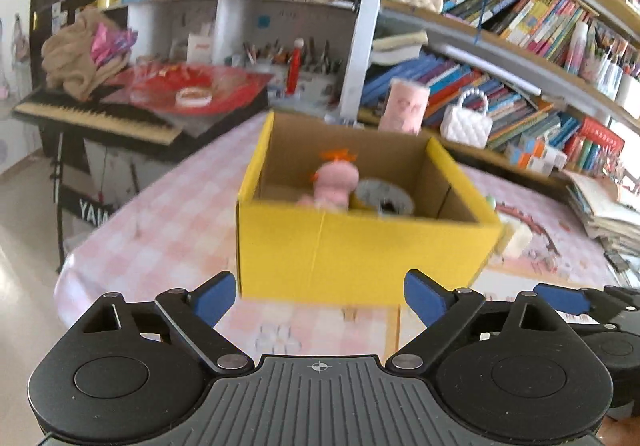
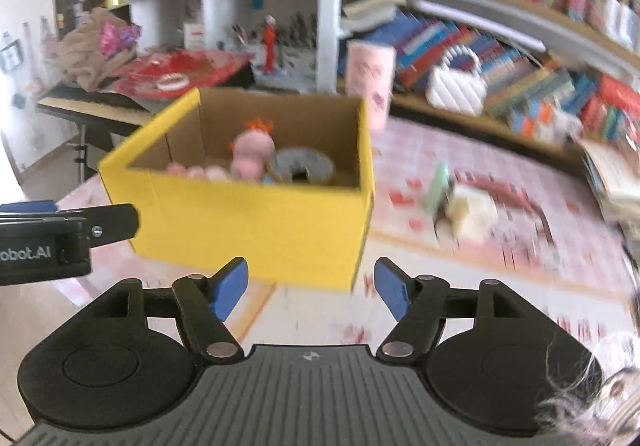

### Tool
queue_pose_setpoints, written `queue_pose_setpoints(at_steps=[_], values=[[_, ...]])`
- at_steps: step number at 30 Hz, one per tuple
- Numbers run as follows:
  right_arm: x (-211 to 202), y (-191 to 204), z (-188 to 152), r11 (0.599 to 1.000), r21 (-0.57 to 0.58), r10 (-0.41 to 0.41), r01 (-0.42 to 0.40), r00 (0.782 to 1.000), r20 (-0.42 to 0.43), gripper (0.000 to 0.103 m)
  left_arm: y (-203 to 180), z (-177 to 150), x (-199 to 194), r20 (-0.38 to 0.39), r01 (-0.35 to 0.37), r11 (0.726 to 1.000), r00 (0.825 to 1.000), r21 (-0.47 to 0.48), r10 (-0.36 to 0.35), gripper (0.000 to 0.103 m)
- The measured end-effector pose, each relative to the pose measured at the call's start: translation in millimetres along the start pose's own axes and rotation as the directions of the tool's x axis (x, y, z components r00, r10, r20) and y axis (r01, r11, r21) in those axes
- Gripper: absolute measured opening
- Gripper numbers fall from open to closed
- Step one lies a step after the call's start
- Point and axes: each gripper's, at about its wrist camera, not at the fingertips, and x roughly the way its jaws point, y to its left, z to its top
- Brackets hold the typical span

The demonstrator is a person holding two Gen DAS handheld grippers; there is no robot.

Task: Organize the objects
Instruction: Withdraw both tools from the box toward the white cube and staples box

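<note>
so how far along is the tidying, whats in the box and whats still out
Done: a pink plush toy and a grey ring-shaped item lie inside the yellow box. In hand: nothing; the left gripper and right gripper are both open and empty. Left: a green and cream item on the tablecloth right of the box.

We've got a yellow cardboard box [image 1: 352,254] sitting open-topped on the pink checked tablecloth. Inside, a pink plush toy [image 2: 253,154] with orange tufts stands upright, a grey ring-shaped thing [image 2: 300,166] right beside it. A blurry cream-and-green toy [image 2: 460,206] lies outside, near the box.
</note>
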Motion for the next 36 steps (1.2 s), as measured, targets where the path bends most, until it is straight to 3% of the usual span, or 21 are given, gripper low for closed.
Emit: queue_pose_setpoints(at_steps=[5, 13, 23, 36], values=[[-11, 2, -19, 1.000, -0.013, -0.023, 0.022, 0.999, -0.033, 0.071, -3, -21, -4, -0.072, 0.039, 0.999, 0.997, 0.027, -0.037, 0.093], [-30, -1, -39, 0.999, 0.025, -0.045, 0.046, 0.998, -0.047, 0.072, -8, -30, -16, -0.079, 0.069, 0.996, 0.995, 0.060, -0.064, 0.093], [-55, -15, -68, 0.983, 0.118, -0.132, 0.140, 0.988, -0.077, 0.073, -17, -44, -26, -0.120, 0.123, 0.985, 0.987, 0.124, -0.108, 0.093], [-86, -37, -97, 0.940, 0.219, -0.246, 0.261, 0.965, -0.093, 0.074, -49, -60, -28, -0.185, 0.259, 0.943, 0.957, 0.208, -0.222, 0.093]])
